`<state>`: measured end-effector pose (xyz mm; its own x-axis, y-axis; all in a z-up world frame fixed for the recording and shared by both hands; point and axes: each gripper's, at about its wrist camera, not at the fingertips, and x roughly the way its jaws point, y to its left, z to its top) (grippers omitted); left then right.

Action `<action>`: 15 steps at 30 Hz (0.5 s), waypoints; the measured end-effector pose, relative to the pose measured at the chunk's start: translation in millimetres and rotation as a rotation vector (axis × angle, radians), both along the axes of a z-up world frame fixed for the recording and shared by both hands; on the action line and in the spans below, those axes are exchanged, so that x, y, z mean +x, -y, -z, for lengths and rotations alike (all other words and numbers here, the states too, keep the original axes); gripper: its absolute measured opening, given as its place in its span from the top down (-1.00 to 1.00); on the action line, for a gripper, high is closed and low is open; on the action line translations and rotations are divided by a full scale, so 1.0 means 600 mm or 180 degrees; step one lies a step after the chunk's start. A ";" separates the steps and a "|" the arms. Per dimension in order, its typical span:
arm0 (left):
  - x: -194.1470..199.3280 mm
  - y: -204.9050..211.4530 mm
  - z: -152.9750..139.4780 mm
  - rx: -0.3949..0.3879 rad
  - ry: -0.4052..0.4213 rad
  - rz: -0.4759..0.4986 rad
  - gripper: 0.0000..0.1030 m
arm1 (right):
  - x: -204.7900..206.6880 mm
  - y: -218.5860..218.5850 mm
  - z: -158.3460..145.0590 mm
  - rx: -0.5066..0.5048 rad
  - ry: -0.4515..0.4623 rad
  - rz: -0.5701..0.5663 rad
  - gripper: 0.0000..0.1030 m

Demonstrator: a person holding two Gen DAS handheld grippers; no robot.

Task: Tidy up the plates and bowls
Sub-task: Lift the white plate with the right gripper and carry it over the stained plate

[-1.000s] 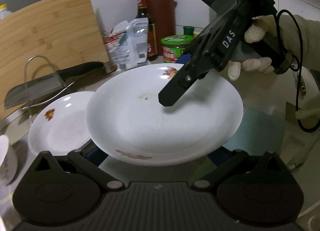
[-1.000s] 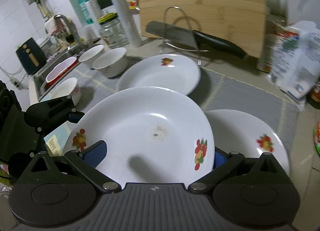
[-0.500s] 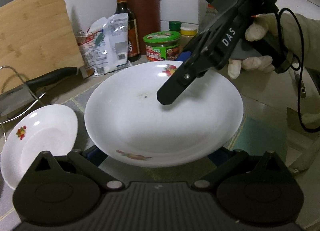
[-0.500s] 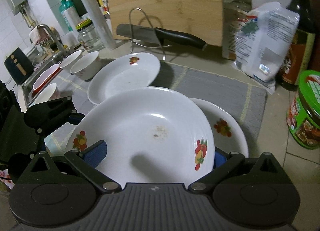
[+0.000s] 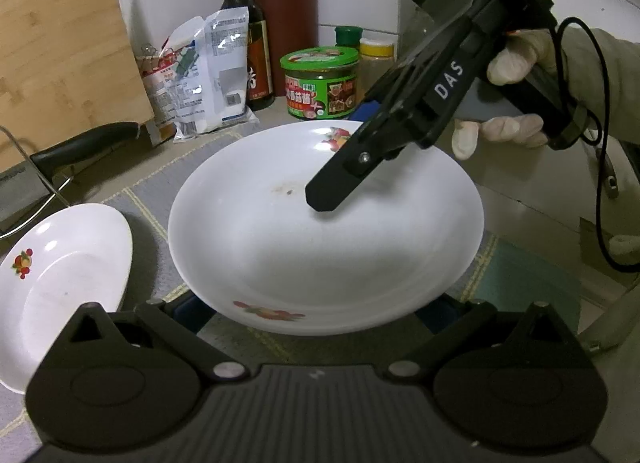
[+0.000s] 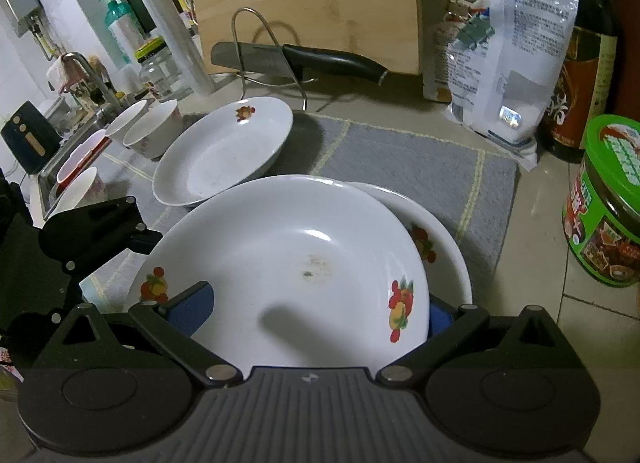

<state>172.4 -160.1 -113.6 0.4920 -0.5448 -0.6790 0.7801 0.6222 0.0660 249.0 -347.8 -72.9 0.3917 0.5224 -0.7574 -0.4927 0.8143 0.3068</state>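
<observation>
Large white plate pinched at opposite rims by right gripper and left gripper, held over another plate near grey mat's front edge

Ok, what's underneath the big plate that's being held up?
Under the held plate, a second fruit-print plate lies on the grey mat; only its right rim shows. The rest is covered.
</observation>
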 end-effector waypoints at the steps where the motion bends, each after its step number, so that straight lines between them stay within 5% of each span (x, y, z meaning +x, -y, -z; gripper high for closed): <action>1: 0.001 0.001 0.001 0.0002 -0.0003 -0.0002 -0.98 | 0.002 0.001 0.002 0.0003 -0.0009 0.0002 -1.00; 15: 0.010 0.009 0.003 0.0058 -0.0057 -0.0041 -0.99 | 0.012 -0.001 0.012 -0.0068 -0.0061 0.0039 -1.00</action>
